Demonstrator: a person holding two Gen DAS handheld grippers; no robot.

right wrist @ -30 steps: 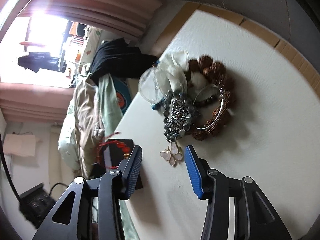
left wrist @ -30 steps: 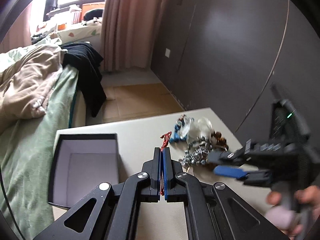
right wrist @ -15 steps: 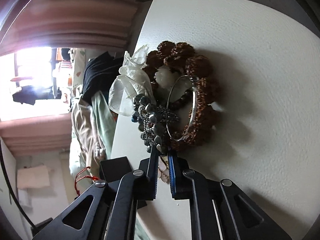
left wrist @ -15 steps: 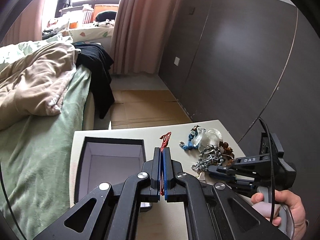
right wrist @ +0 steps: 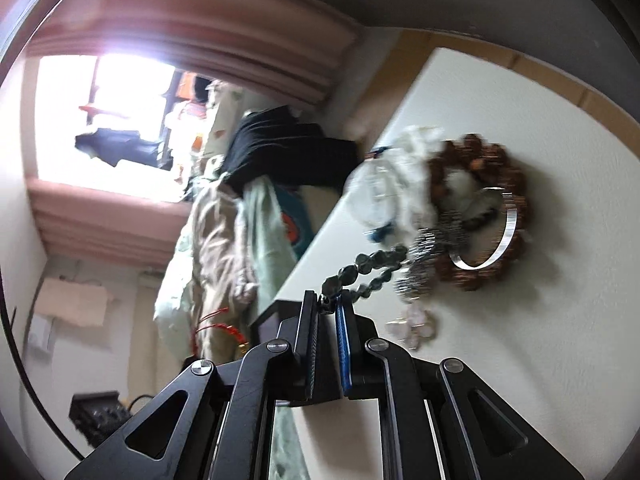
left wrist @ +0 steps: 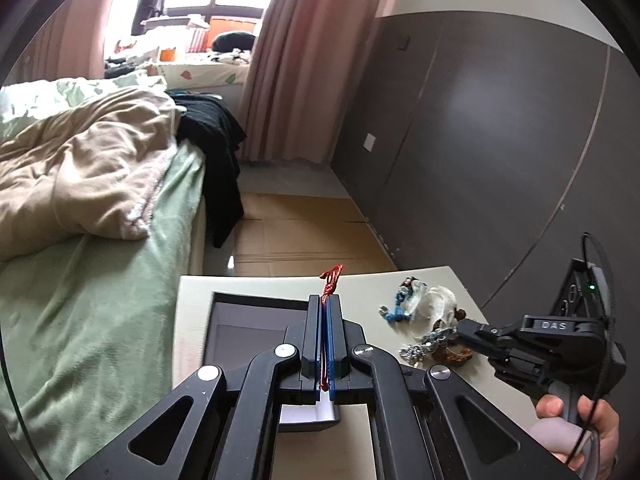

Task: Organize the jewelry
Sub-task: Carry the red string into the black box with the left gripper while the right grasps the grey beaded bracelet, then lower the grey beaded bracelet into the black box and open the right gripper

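My left gripper (left wrist: 325, 300) is shut on a red cord bracelet (left wrist: 331, 276) and holds it above the open black jewelry box (left wrist: 256, 320). My right gripper (right wrist: 329, 300) is shut on a dark grey bead bracelet (right wrist: 372, 266) and lifts it off the jewelry pile (right wrist: 452, 216). The pile holds a brown bead bracelet (right wrist: 516, 184), a silver bangle (right wrist: 506, 236) and a sheer white pouch (right wrist: 400, 176). The pile also shows in the left wrist view (left wrist: 432, 320), with the right gripper (left wrist: 464, 330) at it.
The white table (right wrist: 540, 340) carries a pale butterfly-shaped piece (right wrist: 412, 328) near my right fingers. A bed with green sheet (left wrist: 100, 272) and beige blanket stands left of the table. A dark grey wall (left wrist: 500, 140) is behind it.
My right gripper closed on the grey bead bracelet and pulled it up and away from the pile. My left gripper moved over the box with the red cord held.
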